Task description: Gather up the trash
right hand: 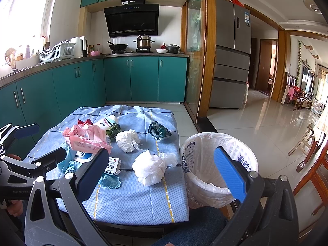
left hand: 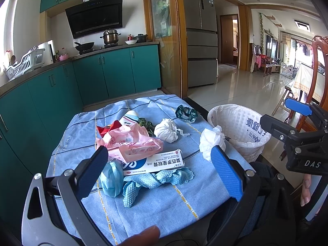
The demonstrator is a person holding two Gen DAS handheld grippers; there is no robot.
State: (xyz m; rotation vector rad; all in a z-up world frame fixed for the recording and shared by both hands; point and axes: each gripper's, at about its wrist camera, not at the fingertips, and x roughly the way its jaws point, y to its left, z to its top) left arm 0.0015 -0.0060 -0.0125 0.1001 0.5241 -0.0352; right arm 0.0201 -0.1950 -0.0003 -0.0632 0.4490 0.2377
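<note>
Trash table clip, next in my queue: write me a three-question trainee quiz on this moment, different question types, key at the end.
1. True or false: the left hand-held gripper is shut on the pink wrapper.
2. Multiple choice: the bin with the white liner stands (A) on the blue cloth, (B) on the floor beside the table's right edge, (C) on the kitchen counter.
3. Fill in: the crumpled white tissue nearest the bin lies on the blue ____.

Key: 1 false, both the left and the right hand-held gripper are open and hold nothing; 2 B; 3 cloth.
</note>
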